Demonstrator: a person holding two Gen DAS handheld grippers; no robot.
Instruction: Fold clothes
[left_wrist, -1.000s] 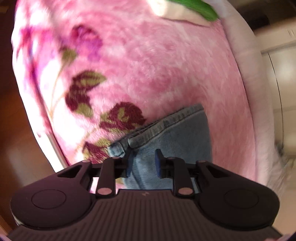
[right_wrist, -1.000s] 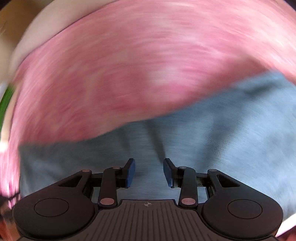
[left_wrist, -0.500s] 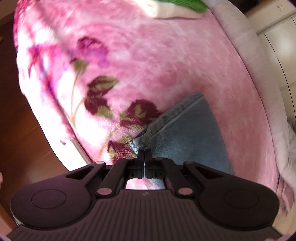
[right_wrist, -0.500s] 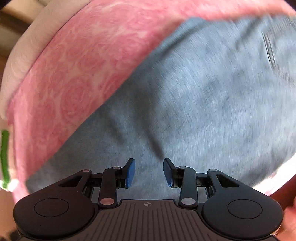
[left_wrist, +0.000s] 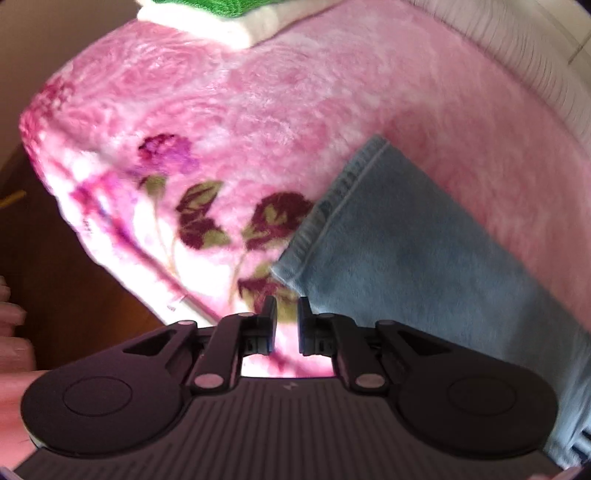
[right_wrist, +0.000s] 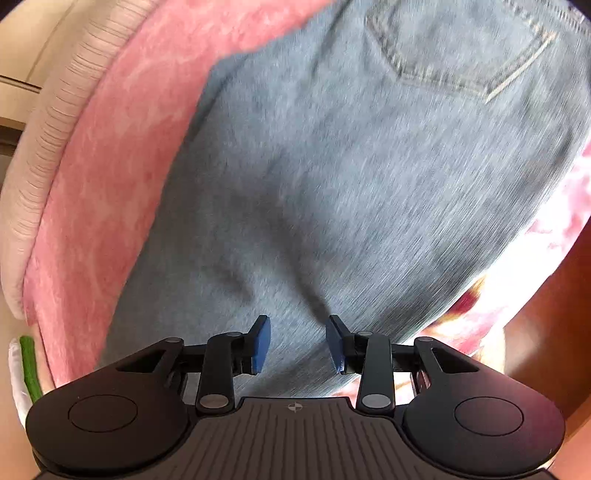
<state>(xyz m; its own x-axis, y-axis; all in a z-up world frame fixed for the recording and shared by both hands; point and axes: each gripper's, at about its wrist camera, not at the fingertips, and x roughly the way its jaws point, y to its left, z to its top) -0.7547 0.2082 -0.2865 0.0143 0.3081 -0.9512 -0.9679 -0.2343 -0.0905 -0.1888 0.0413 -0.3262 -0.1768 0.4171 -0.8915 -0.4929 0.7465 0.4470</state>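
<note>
The jeans (left_wrist: 424, 266) lie flat on the pink blanket (left_wrist: 258, 110), and the coming move turns on how they run: in the left wrist view a leg stretches from the hem (left_wrist: 332, 206), far and just right of the tongs, back toward the near right edge of the frame, its long axis slanting from far left to near right. The left gripper (left_wrist: 287, 314) sits just off the hem's near corner, beside the denim rather than on it; its jaws have just parted a little and stand only a narrow slit apart with nothing between them, only blanket showing below. So the left hand looks nearer to the hem end. In the right wrist view the right gripper (right_wrist: 297, 341) hovers over the broad seat of the jeans, the back pocket (right_wrist: 461, 48) well beyond it on the far right; its jaws stand about half open and grip nothing. A fold of green and white cloth (left_wrist: 221, 14) rests at the blanket's far edge, well clear.
</note>
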